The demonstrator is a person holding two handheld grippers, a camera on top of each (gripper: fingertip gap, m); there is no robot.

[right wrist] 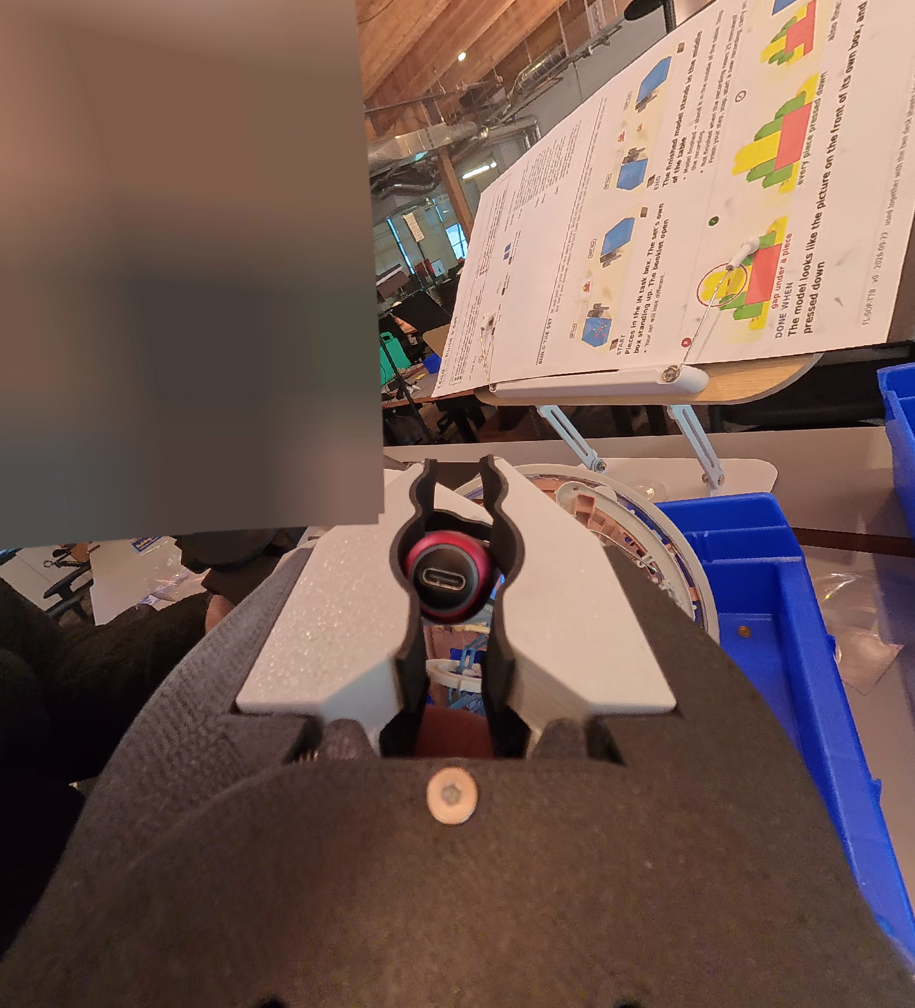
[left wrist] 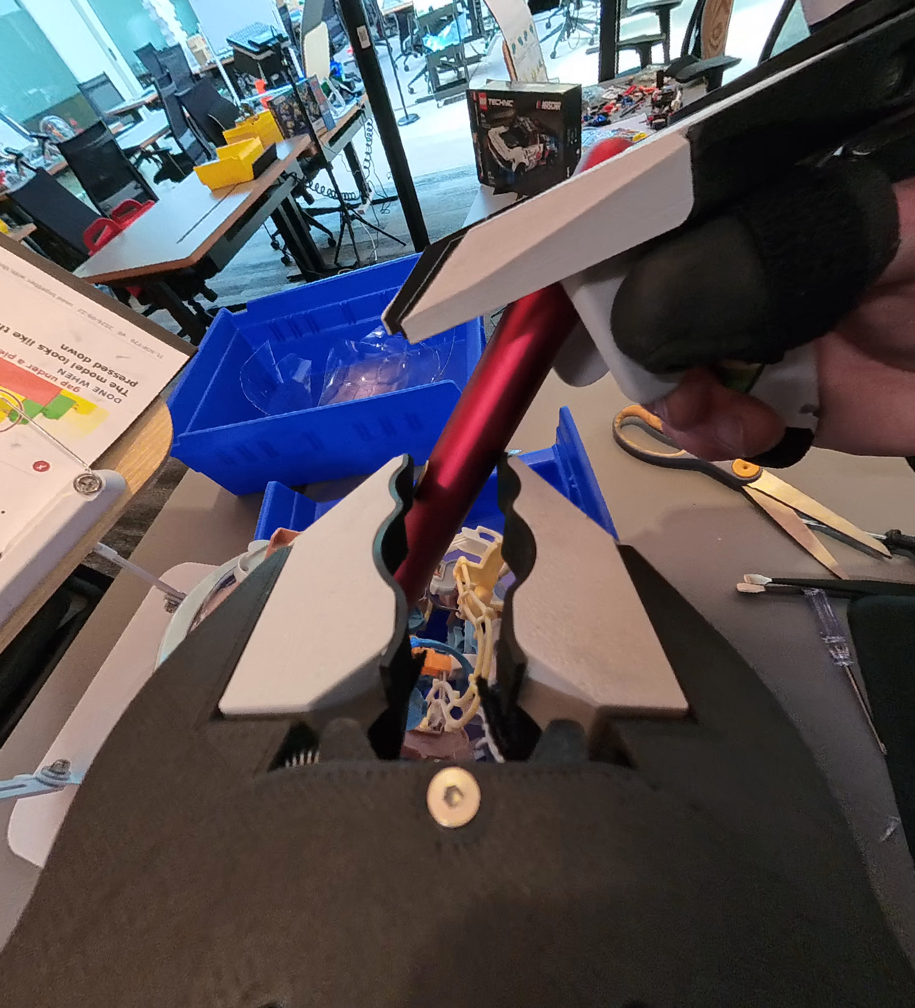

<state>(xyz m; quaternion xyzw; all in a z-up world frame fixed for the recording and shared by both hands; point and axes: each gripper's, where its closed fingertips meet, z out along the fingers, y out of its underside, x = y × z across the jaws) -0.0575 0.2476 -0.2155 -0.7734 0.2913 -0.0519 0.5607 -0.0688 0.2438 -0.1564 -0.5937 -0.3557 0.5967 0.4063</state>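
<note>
Right gripper (right wrist: 458, 480) clenched on a red metallic tool (right wrist: 447, 575), a slim cylinder with a port socket in its black end cap; cap seated in the round notch of the black pads, pointing back at the camera. In left wrist view same right gripper (left wrist: 395, 322) enters from upper right, held by a hand (left wrist: 804, 349) in a black fingerless glove; red metallic tool (left wrist: 477, 436) slants down-left from it.

Left gripper (left wrist: 452, 472) partly parted, fingers either side of the tool's lower shaft; left pad looks to touch the shaft, right pad apart from it. Not a full grasp, contact hard to confirm.

Tool tip drops into a near blue bin (left wrist: 581, 469) packed with small plastic pieces (left wrist: 477, 600): cream chain, orange and blue bits. Tip itself hidden behind the left fingers.

Far of that, second blue bin (left wrist: 313, 436) holding crumpled clear plastic (left wrist: 346, 371). Left: tilted document stand with printed sheet (left wrist: 35, 382), white base plate below. Round white object (left wrist: 193, 605) just left of the left finger, mostly hidden. Right on grey table (left wrist: 706, 523): scissors (left wrist: 739, 480) with grey-yellow handle, thin black-handled tools (left wrist: 804, 586) nearer. Far back: black toy box (left wrist: 526, 136), yellow bins (left wrist: 231, 163) on a desk.

Right wrist view: printed sheet (right wrist: 690, 207) upper right, blue bin (right wrist: 783, 627) right, round white object (right wrist: 662, 545) past the fingers.
</note>
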